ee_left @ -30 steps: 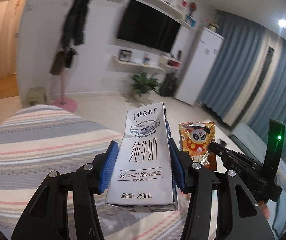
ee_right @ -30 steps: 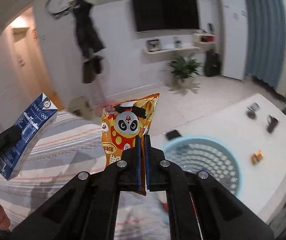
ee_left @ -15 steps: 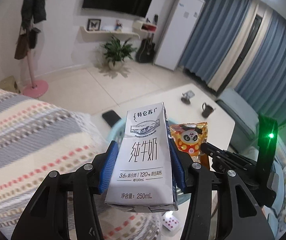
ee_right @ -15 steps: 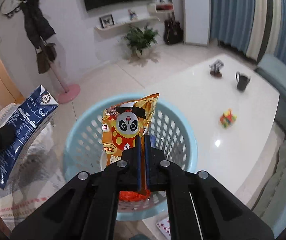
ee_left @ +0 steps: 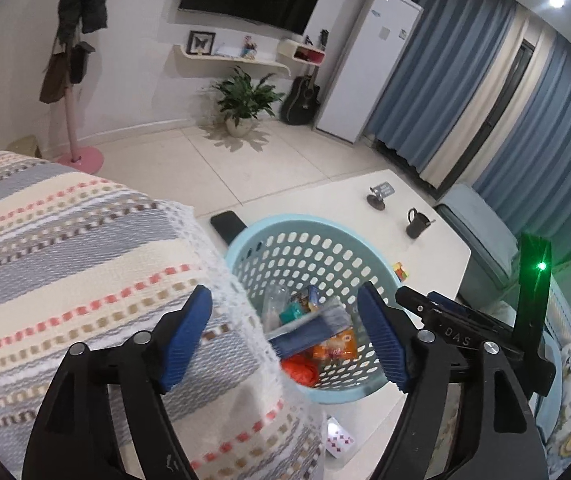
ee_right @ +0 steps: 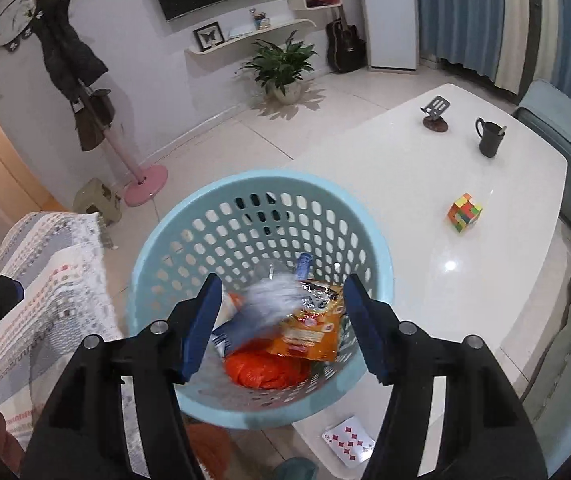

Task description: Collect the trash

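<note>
Left gripper [ee_left: 285, 336]: black frame, blue ribbed pads, jaws opening with nothing pinched between them; poised above the basket, so whatever leaves it falls inside
Right gripper [ee_right: 281, 320]: same build, jaws opening, pads clear of any item; pointed down into the basket mouth for the same reason
Pale blue perforated plastic basket [ee_right: 189, 216]: round, standing on the table's near edge, close to the blanket, within reach of both grippers
White and dark blue milk carton [ee_right: 261, 308]: motion-blurred, tilted, inside the basket on top of the other trash; judged to be mid-fall or just landing
Orange foil snack packet [ee_right: 309, 332]: inside the basket, lying flat beside the carton, over the red bag
Crumpled orange-red plastic bag [ee_right: 265, 372]: at the basket bottom
Striped knitted blanket [ee_left: 65, 248]: covers furniture to the left, its edge hiding part of the basket in the left view
Glossy white table [ee_right: 425, 184]: carries a dark mug [ee_right: 489, 138], a multicoloured puzzle cube [ee_right: 464, 213], a black phone [ee_left: 227, 226]
Playing card [ee_right: 347, 444]: red diamonds, below the table's near edge
Stage, as judged: both items released into the basket; grippers free for more trash
</note>
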### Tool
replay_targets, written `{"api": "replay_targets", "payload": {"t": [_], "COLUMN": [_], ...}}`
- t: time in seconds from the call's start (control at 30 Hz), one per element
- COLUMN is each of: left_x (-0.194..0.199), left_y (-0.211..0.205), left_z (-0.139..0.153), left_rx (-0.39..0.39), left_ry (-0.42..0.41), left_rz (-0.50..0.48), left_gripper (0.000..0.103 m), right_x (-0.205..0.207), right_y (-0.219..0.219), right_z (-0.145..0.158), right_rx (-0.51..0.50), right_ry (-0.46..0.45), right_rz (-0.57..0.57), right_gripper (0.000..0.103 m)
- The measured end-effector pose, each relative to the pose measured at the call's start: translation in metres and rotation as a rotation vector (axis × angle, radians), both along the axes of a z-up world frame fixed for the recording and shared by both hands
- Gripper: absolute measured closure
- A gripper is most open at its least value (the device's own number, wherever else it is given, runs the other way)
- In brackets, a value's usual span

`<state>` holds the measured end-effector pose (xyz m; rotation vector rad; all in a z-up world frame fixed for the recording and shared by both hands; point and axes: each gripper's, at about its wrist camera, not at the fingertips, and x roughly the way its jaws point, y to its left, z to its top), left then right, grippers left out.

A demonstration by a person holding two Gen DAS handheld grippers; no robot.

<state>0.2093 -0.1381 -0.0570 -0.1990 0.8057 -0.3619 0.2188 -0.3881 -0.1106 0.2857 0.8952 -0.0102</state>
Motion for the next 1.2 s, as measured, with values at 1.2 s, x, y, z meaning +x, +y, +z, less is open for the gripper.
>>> {"api": "replay_targets", "payload": {"t": [1.2], "left_x": [-0.131], "left_y": [0.081], "left_z": [0.029], "left_rx": [0.282], "left_ry": [-0.415], "left_rz": [0.363], "left_gripper": [0.009], "right_x": [-0.115], "right_y": [0.113], "right_z": [0.075], "right_rx": [-0.198], "right_ry": [-0.375], "right_rz": [0.006], "right_gripper": [0.031]}}
